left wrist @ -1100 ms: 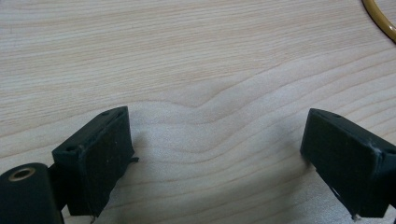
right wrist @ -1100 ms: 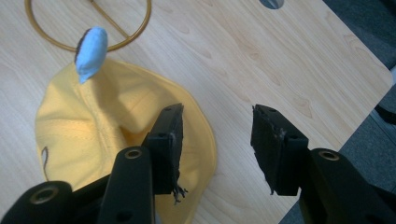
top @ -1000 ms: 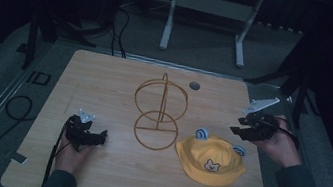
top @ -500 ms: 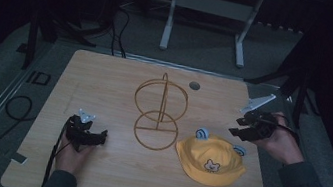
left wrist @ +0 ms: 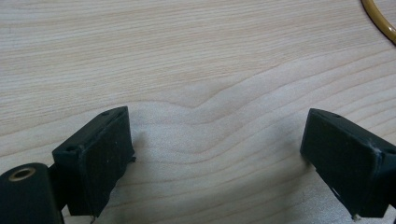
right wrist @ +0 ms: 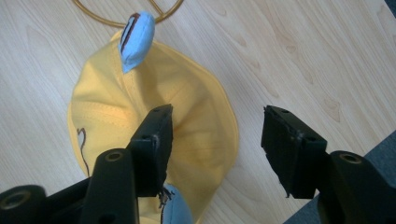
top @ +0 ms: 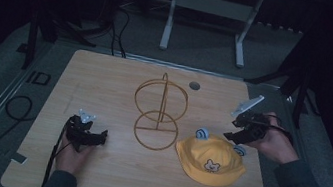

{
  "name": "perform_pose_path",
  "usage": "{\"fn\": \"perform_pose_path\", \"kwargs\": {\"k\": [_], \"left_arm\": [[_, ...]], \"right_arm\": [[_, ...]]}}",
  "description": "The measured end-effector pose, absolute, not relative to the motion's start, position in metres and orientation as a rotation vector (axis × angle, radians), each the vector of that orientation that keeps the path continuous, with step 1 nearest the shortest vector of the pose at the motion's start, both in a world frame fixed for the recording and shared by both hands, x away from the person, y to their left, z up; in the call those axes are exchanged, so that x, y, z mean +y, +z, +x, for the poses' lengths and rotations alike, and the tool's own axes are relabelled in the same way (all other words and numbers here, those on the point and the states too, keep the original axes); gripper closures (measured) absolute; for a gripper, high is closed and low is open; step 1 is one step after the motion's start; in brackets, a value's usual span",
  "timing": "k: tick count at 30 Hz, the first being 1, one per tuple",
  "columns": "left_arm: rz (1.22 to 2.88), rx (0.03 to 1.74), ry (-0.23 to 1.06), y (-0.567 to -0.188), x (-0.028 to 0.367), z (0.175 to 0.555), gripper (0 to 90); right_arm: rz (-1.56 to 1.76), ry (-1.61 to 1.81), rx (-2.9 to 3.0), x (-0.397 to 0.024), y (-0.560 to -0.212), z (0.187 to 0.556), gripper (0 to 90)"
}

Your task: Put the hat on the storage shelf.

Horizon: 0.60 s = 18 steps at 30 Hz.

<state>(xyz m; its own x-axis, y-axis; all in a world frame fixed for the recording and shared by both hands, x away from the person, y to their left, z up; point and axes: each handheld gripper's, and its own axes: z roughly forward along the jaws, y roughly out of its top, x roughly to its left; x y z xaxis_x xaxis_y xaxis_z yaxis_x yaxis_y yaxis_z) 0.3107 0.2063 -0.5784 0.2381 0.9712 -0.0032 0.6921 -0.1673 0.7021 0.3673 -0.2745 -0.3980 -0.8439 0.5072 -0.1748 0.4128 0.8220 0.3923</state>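
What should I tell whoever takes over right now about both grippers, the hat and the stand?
Left gripper: open, nothing between its jaws, resting near the table's left front.
Right gripper: jaws just opened, nothing between them, hovering at the yellow hat's right edge.
Hat lies flat on the table, right of the wire stand, blue ears upward.
Done: nothing visible yet.
Left: likely grip the hat and hang it on the stand.

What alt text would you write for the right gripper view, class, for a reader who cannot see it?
The open right tool hovers over the edge of a yellow hat with blue ears, lying on a wooden table. Its jaws have just been opening, with nothing pinched between them.
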Motion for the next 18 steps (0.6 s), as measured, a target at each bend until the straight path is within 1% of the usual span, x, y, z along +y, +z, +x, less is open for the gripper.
{"fn": "perform_pose_path", "kwargs": {"k": [6, 13, 18], "left_arm": [[1.934, 1.516, 0.619, -0.578, 0.206, 0.311, 9.1], [1.932, 1.517, 0.619, -0.578, 0.206, 0.311, 9.1], [1.933, 1.516, 0.619, -0.578, 0.206, 0.311, 9.1]], "right_arm": [[0.685, 0.479, 2.745, -0.270, -0.399, 0.366, 41.0], [0.675, 0.450, 2.790, -0.267, -0.406, 0.366, 40.9], [0.670, 0.440, 2.823, -0.265, -0.410, 0.366, 43.7]]}}
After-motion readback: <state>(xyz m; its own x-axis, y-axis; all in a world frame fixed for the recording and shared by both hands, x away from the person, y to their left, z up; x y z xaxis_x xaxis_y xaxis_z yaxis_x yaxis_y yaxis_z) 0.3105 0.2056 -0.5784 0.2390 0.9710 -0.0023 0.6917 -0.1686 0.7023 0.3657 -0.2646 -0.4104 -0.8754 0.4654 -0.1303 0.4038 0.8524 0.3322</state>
